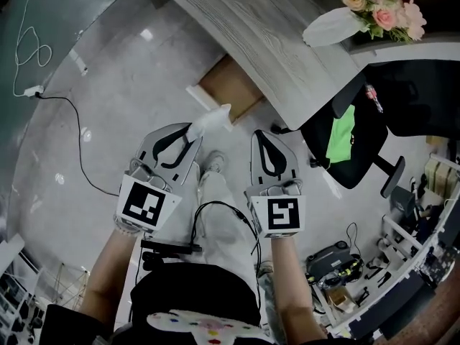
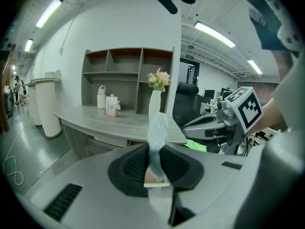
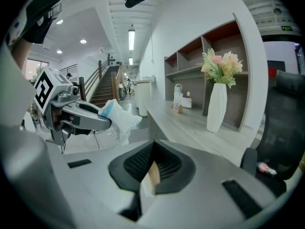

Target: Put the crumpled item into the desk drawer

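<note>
The desk top [image 1: 287, 49] hides part of the drawer [image 1: 228, 85], the left gripper [image 2: 156, 166] part of the crumpled item [image 2: 157, 128].

The crumpled item [image 1: 213, 120] is white with pale blue; the counter [image 1: 273, 42] is grey wood-grain; the drawer [image 1: 228, 85] is brown inside.

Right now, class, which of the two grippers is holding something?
The left gripper: its fingers pinch the crumpled white item, while the right gripper is closed on nothing.
</note>
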